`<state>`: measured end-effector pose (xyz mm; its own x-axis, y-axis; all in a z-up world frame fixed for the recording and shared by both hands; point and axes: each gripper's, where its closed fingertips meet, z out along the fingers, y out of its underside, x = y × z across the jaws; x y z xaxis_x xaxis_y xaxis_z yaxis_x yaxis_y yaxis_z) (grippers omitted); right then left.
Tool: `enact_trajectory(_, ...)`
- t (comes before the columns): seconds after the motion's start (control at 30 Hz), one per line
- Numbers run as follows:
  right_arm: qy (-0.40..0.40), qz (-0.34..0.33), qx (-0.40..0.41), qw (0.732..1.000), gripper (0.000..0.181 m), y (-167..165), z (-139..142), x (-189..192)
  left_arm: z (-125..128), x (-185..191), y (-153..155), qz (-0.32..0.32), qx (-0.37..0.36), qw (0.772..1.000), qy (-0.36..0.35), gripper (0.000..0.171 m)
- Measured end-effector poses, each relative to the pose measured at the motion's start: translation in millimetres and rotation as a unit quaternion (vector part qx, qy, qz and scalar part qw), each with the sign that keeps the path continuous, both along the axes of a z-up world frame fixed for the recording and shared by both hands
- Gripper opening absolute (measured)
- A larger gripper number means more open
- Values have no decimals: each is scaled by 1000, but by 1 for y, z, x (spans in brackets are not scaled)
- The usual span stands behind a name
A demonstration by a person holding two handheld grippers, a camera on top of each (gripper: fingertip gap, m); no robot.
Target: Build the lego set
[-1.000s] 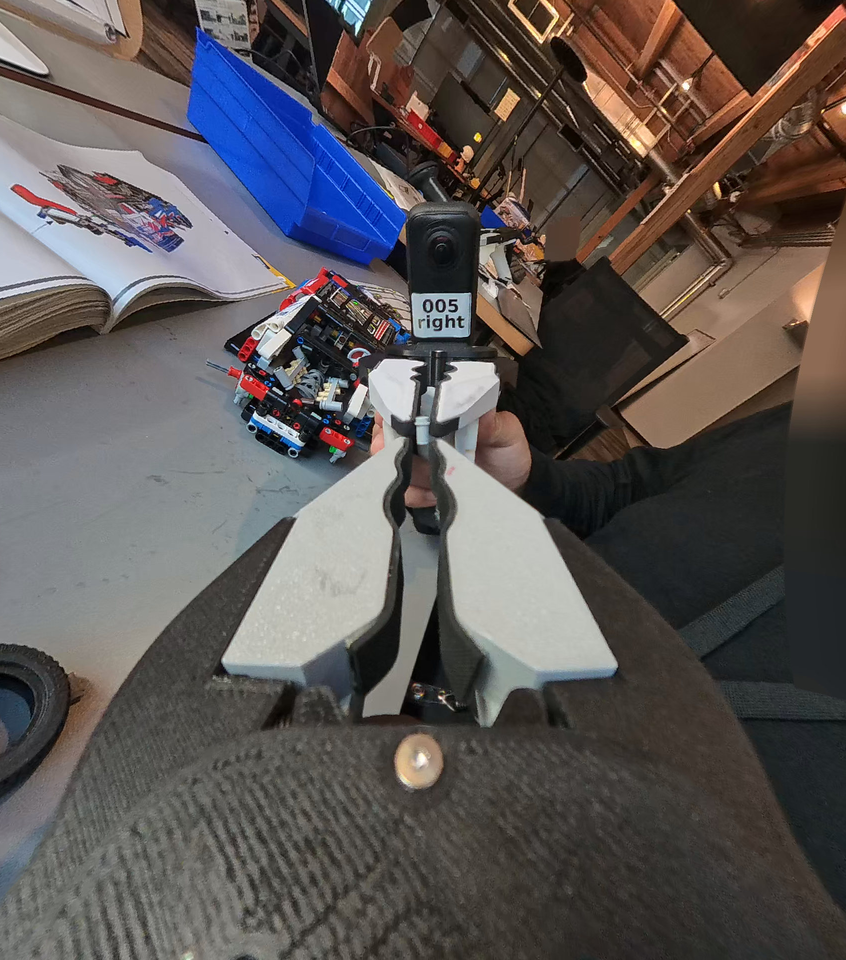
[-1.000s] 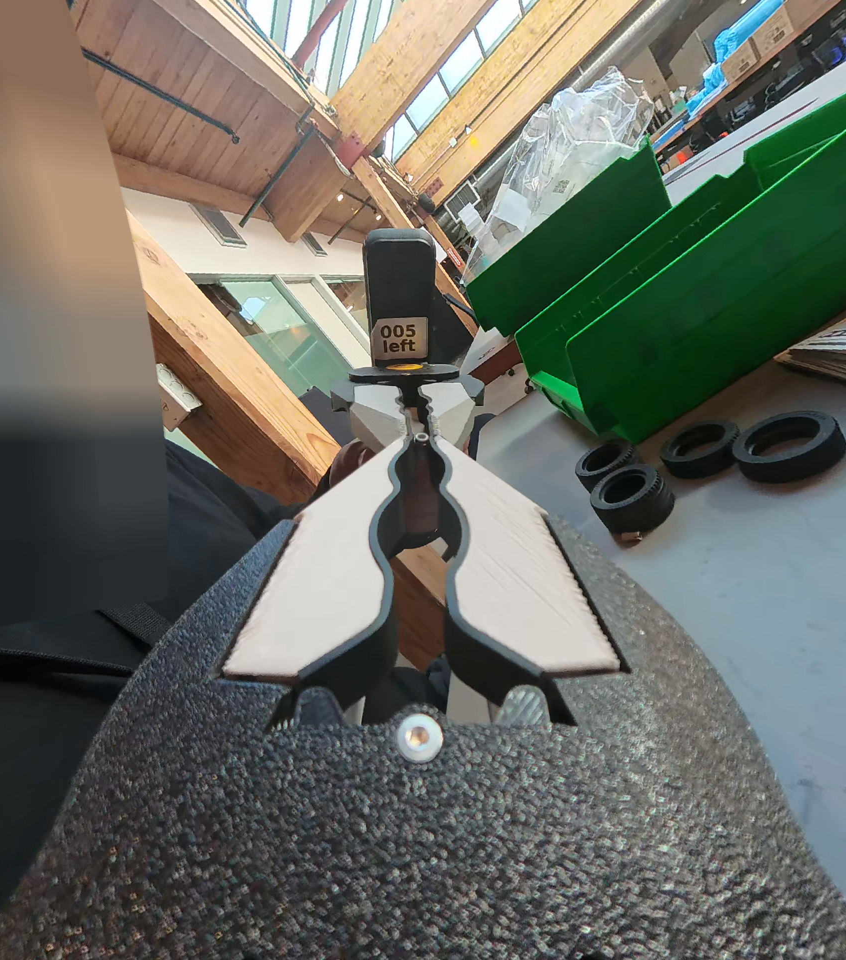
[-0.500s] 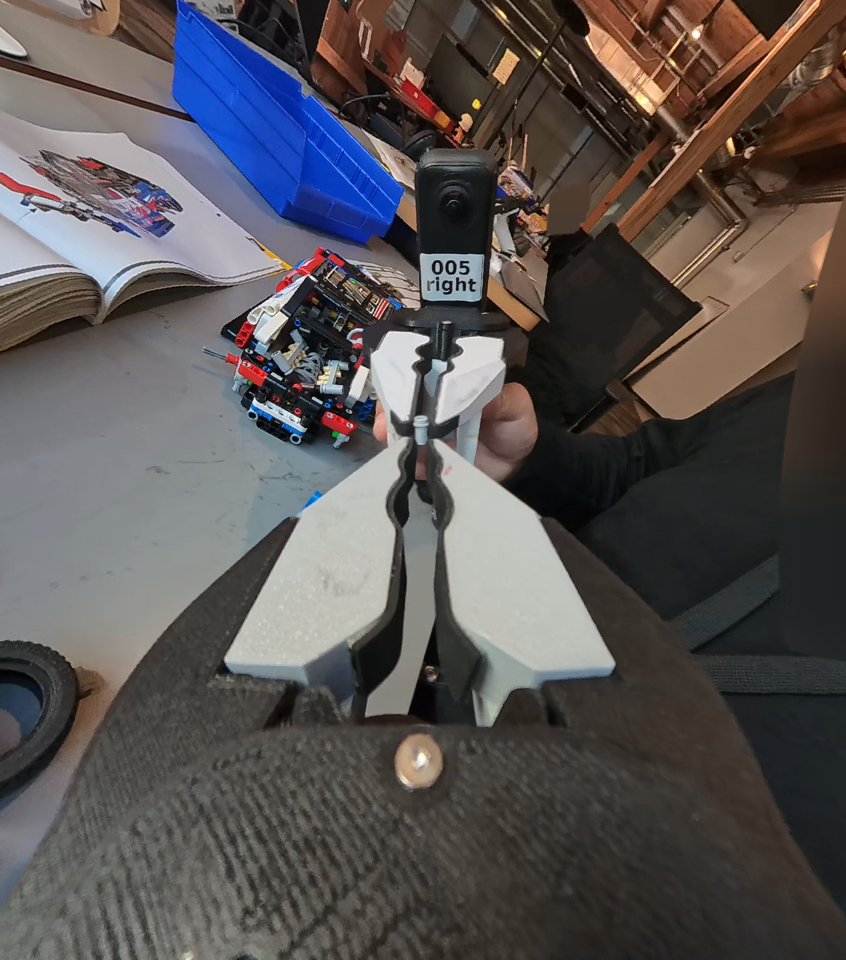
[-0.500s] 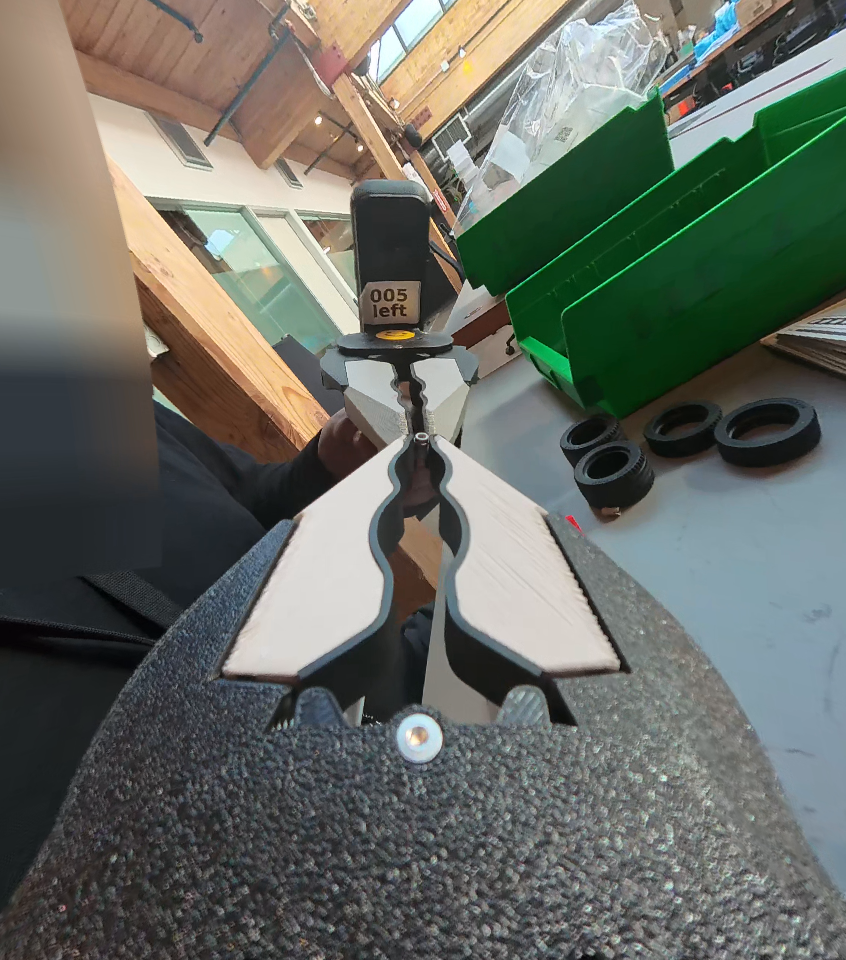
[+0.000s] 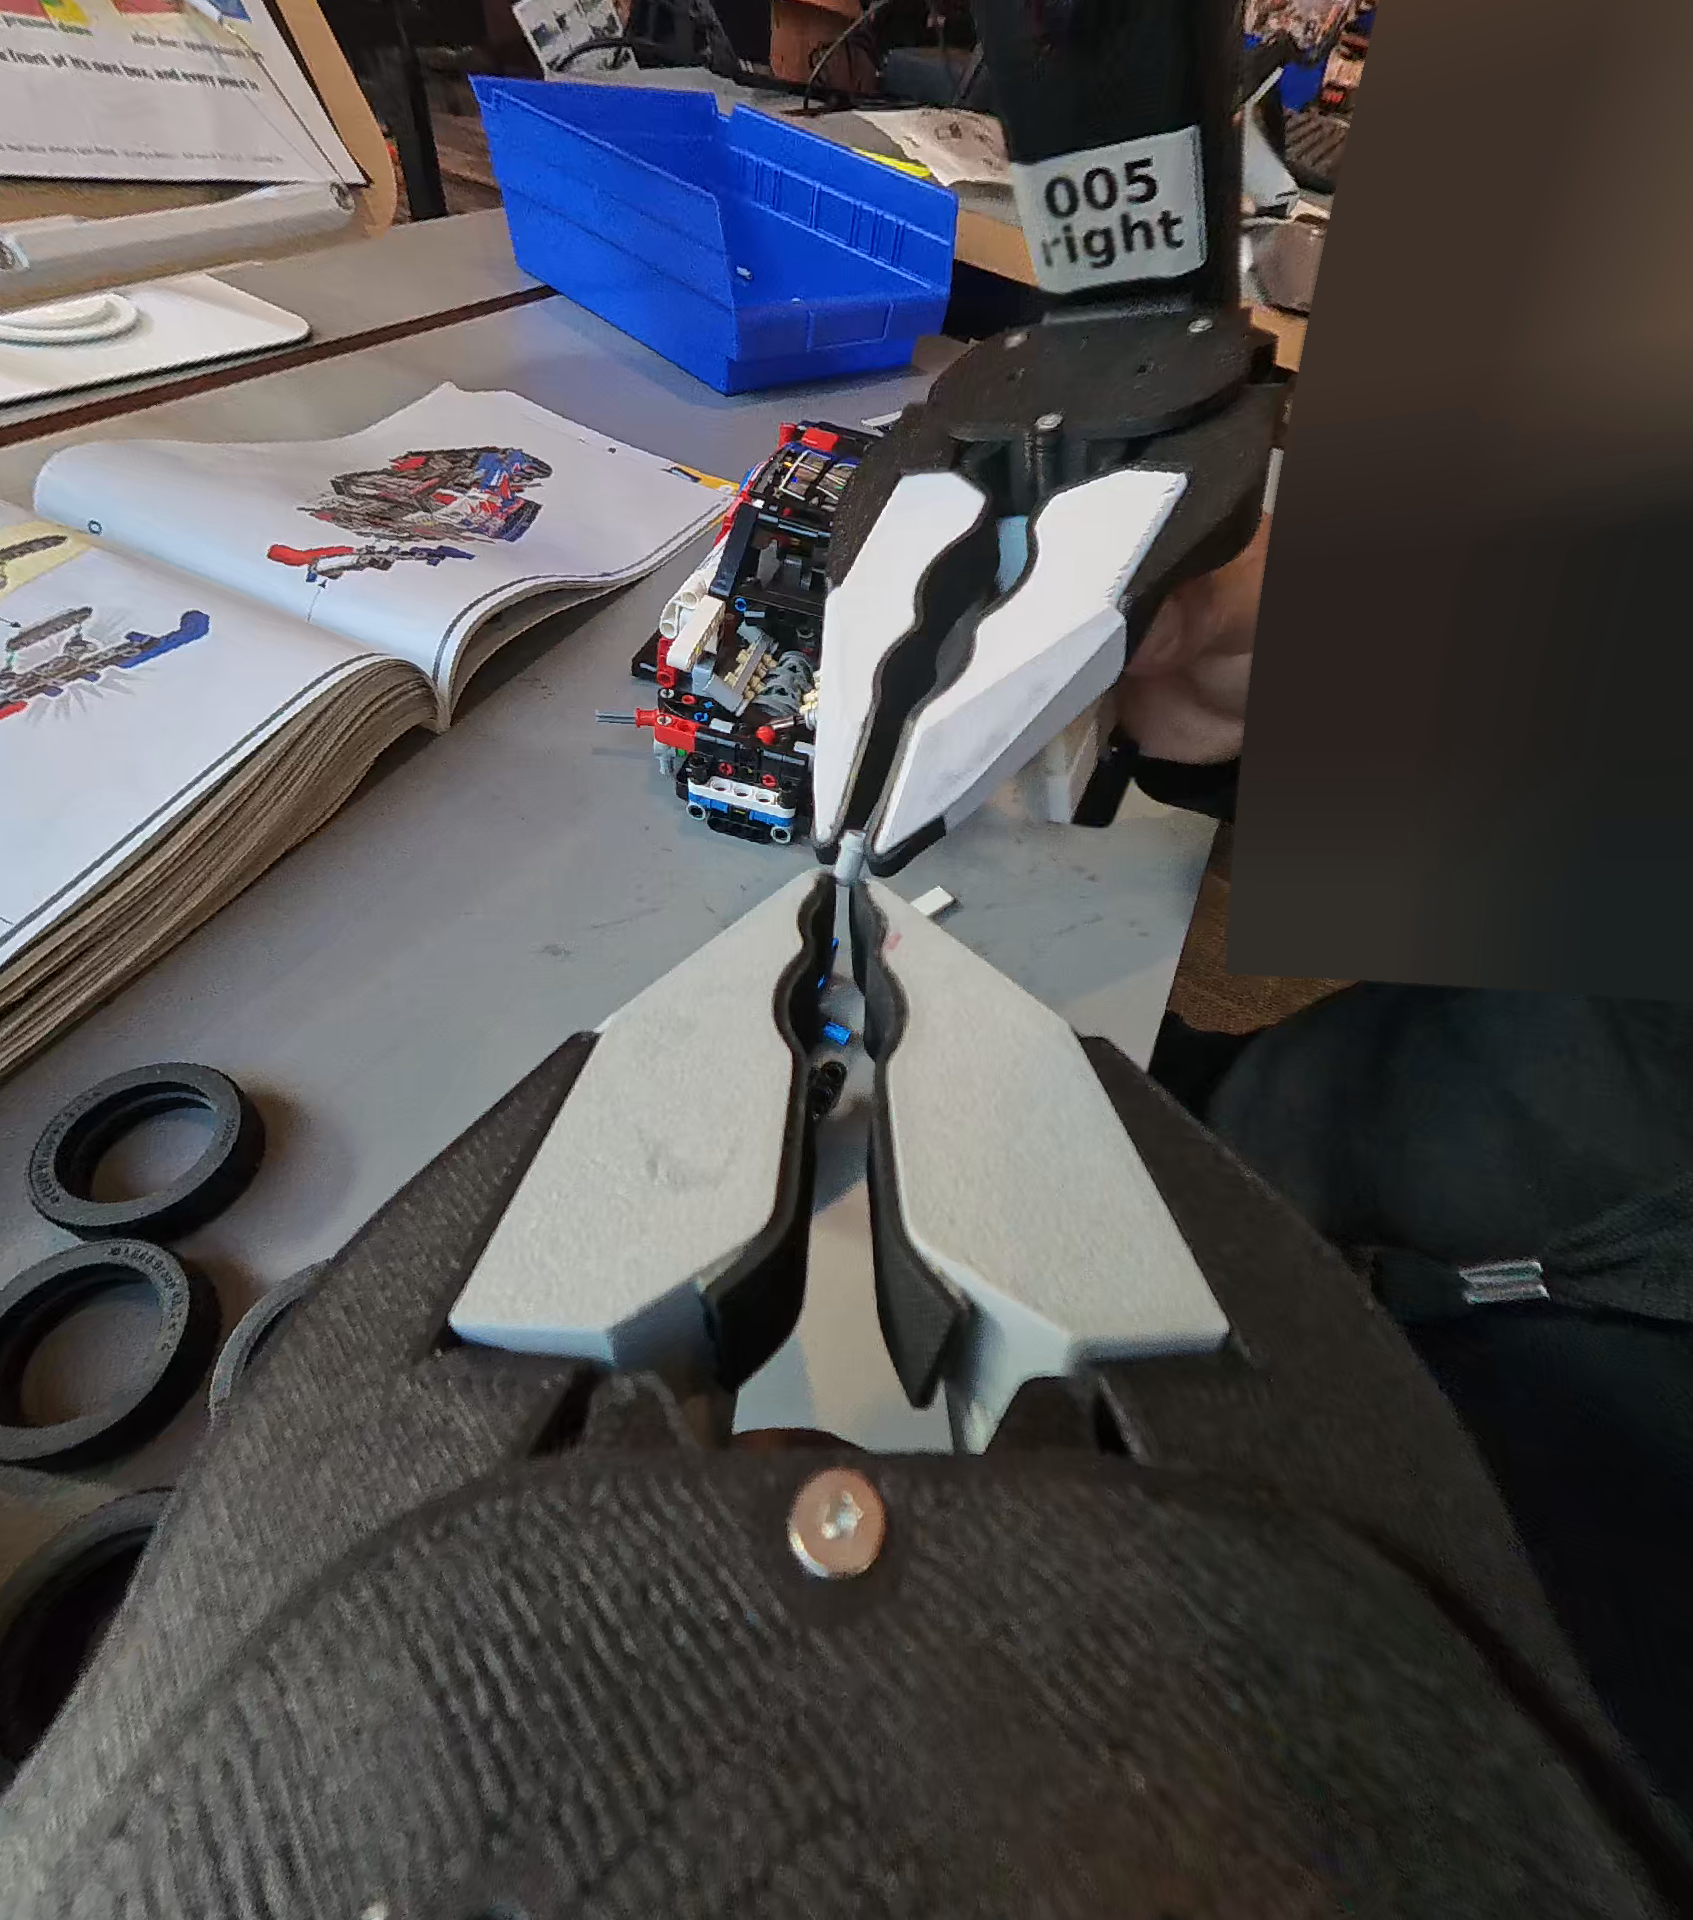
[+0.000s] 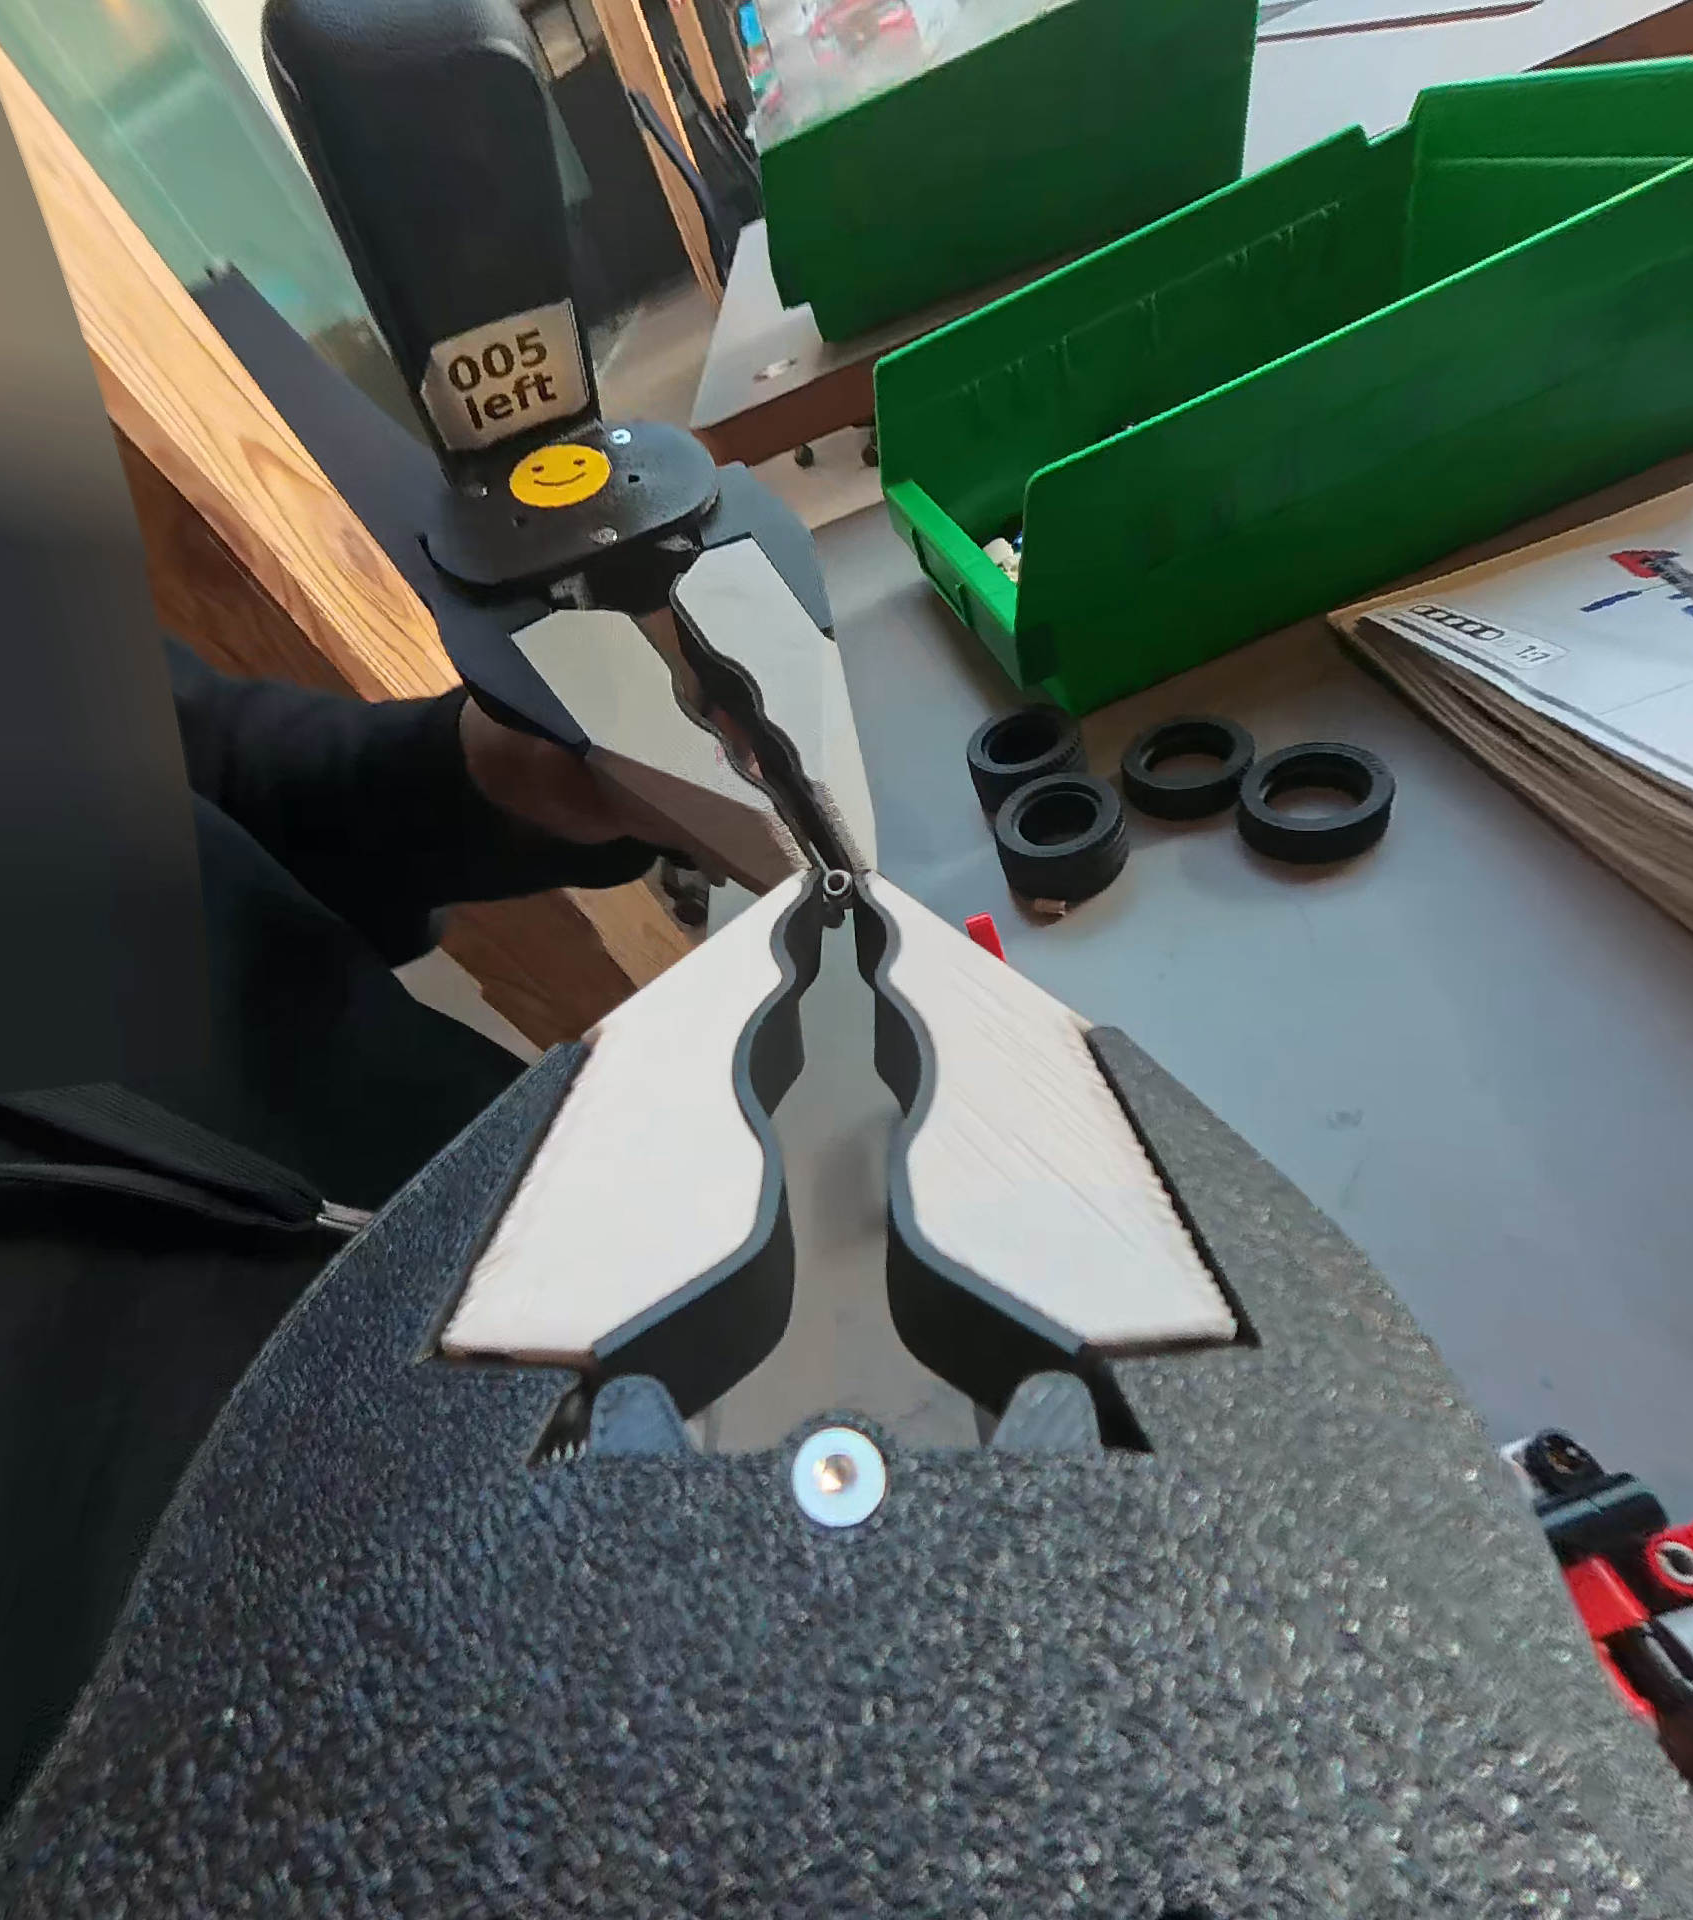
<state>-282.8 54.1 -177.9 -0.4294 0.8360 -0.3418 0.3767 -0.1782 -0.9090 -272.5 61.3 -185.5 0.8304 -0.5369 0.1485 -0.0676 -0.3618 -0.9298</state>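
We hold our two grippers tip to tip above the worktop edge. Our left gripper (image 5: 837, 883) has its fingers (image 5: 676, 1122) nearly closed, only a thin gap between them at the tip. Our right gripper (image 5: 857, 836) points down toward it, fingers (image 5: 1008, 665) closed on a small grey pin (image 5: 852, 854). Our left hand (image 6: 551, 790), in a dark sleeve, grips its handle.

Open manual (image 5: 198, 665) left of lego model (image 5: 748, 675); tyres (image 5: 146, 1148) before manual; bin (image 5: 717, 229) behind model.
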Motion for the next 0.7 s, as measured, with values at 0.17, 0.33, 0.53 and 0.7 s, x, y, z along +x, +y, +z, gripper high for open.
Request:
enact_trajectory(0.17, 1, -19, 64, 998, 4, 5, -8, 1, -13, -4, -2, -12, -26, 1000, 9, 6)
enact_trajectory(0.33, -45, -19, 79, 996, 4, 8, -28, 11, -52, -20, -9, -48, -62, 988, 132, 32)
enact_trajectory(0.53, -94, -1, 125, 988, 5, 1, -55, 13, -75, -12, -6, -121, -106, 969, 188, 41)
enact_trajectory(0.7, -99, 11, 159, 982, 4, -5, -68, 10, -90, -5, -10, -160, -101, 956, 224, 18)
